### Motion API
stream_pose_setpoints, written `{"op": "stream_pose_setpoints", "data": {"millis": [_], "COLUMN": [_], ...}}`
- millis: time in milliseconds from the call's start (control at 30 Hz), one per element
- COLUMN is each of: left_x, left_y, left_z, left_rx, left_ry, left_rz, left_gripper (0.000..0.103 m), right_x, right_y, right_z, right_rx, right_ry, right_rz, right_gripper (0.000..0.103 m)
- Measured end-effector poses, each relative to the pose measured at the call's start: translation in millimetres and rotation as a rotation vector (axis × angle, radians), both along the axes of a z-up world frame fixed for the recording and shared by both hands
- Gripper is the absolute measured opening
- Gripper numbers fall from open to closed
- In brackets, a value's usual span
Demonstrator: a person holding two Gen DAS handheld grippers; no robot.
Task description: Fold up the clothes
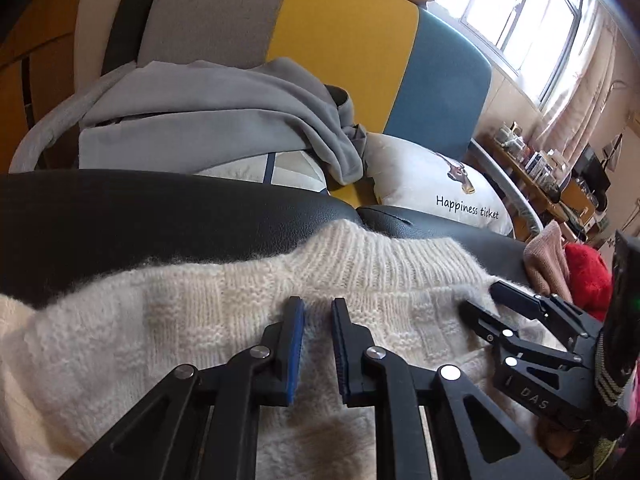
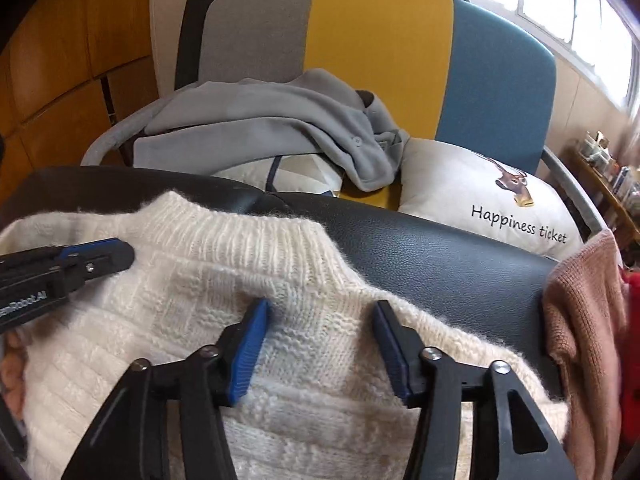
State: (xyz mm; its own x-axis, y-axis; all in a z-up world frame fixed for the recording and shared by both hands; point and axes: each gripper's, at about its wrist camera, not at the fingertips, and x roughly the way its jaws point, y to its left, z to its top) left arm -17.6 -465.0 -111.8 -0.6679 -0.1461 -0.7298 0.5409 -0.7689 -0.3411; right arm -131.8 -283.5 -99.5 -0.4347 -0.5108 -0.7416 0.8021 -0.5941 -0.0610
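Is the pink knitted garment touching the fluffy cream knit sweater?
Apart. The right wrist view shows black leather surface between the pink knitted garment and the cream knit sweater.

Red garment (image 1: 588,276) cut off (right edge); shelf clutter (image 1: 540,164) indistinct.

Both wrist cameras look steeply down, close over the white sweater (image 1: 208,320), sharing its collar and the striped chair (image 2: 380,52) behind.

Bright window (image 1: 516,4) glare upper right; fisheye edges bend, darken.
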Motion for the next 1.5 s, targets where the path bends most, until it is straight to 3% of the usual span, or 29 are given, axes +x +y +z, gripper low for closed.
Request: {"op": "stream_pose_setpoints", "data": {"millis": [100,233,367,467,600,633,667,867,1100,1167,1300,1500], "left_x": [35.4,129.5,233.0,302.2,361.3,370.0,371.4,349.7,325.6,323.3,325.3,313.4], "left_y": [4.3,20.0,28.6,30.2,33.2,32.8,32.0,17.6,-6.5,-11.7,-19.6,-32.5], "left_z": [18.4,44.2,51.5,43.2,25.0,20.8,18.4,5.1,-5.4,-7.2,17.6,118.3], "left_rx": [0.068,0.127,0.078,0.115,0.130,0.137,0.132,0.036,0.027,0.047,0.056,-0.024], "left_ry": [0.056,0.184,0.134,0.091,0.052,0.048,0.044,-0.048,-0.083,-0.063,0.055,0.305], "left_rz": [0.055,0.123,0.245,0.329,0.471,0.501,0.516,0.608,0.723,0.738,0.760,0.714], "left_gripper": [0.022,0.024,0.026,0.027,0.029,0.035,0.042,0.043,0.039,0.009,0.007,0.007], "right_x": [-7.6,-10.1,0.7,30.1,88.0,102.3,116.1,169.7,154.1,153.7,156.0,153.6], "right_y": [3.2,10.7,18.4,40.6,70.5,78.1,86.0,131.7,147.5,147.7,146.1,149.2], "right_z": [0.4,2.4,17.4,46.3,55.8,54.6,52.6,30.4,2.2,1.2,1.0,1.2], "right_rx": [-0.006,-0.011,-0.021,-0.141,-0.200,-0.200,-0.199,-0.175,-0.188,-0.198,-0.199,-0.223], "right_ry": [-0.019,-0.039,-0.014,-0.003,-0.060,-0.066,-0.070,-0.091,-0.263,-0.278,-0.281,-0.301], "right_rz": [-0.025,-0.036,-0.058,-0.031,0.056,0.078,0.096,0.112,0.065,0.082,0.095,0.102], "right_gripper": [0.071,0.073,0.072,0.078,0.082,0.082,0.082,0.088,0.093,0.098,0.102,0.103]}}
